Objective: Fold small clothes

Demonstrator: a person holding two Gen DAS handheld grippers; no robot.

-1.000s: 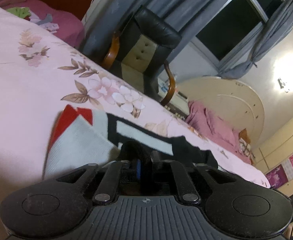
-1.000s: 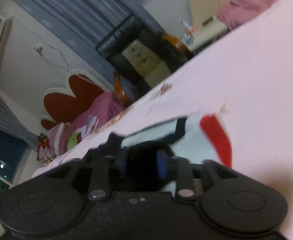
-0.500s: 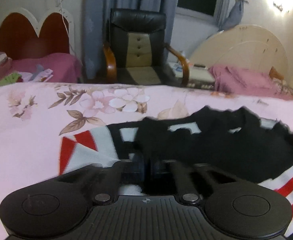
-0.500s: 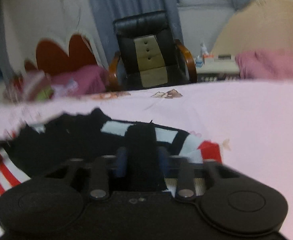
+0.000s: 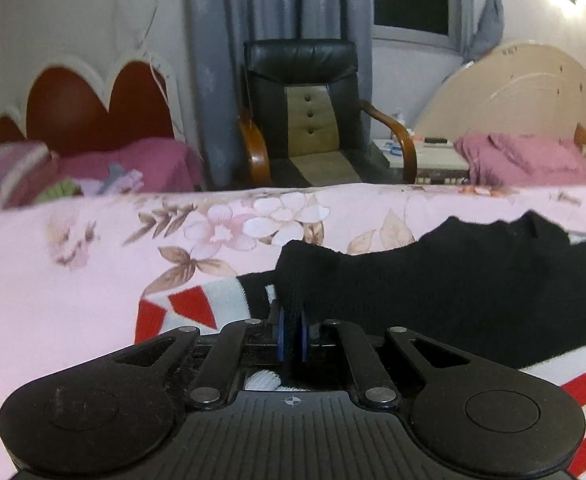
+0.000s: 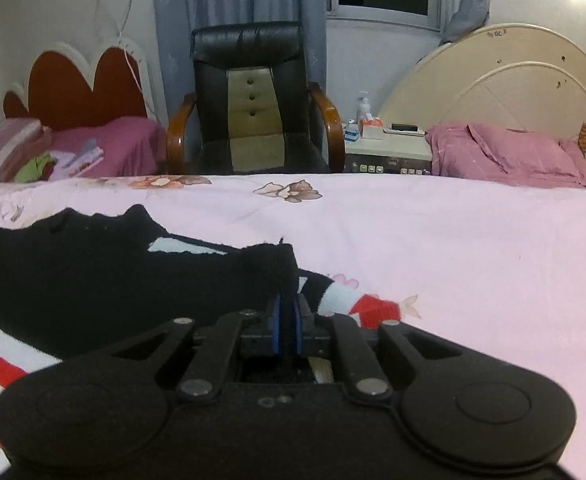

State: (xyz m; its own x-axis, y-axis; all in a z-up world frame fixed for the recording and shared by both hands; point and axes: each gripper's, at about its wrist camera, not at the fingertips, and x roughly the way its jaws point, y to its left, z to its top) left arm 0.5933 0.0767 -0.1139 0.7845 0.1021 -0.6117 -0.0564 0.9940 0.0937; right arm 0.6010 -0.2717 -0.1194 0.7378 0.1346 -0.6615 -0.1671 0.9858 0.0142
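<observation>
Sweater (image 5: 473, 280): on the bed (image 6: 453, 240), black half doubled over stripes. Our left gripper (image 5: 291, 320) and right gripper (image 6: 287, 316) each clamp an edge. First fold under way; release and further folds remain.

Matt black knit sweater (image 5: 473, 280) lies soft on the smooth pink cotton bedsheet (image 6: 473, 248); far back, glossy black leather chair (image 6: 249, 92) with polished wooden arms; the left hand-held gripper (image 5: 291, 320) is matt plastic.

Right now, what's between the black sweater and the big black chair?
In the right wrist view, only bare pink floral bedsheet lies between the sweater and the chair.
</observation>
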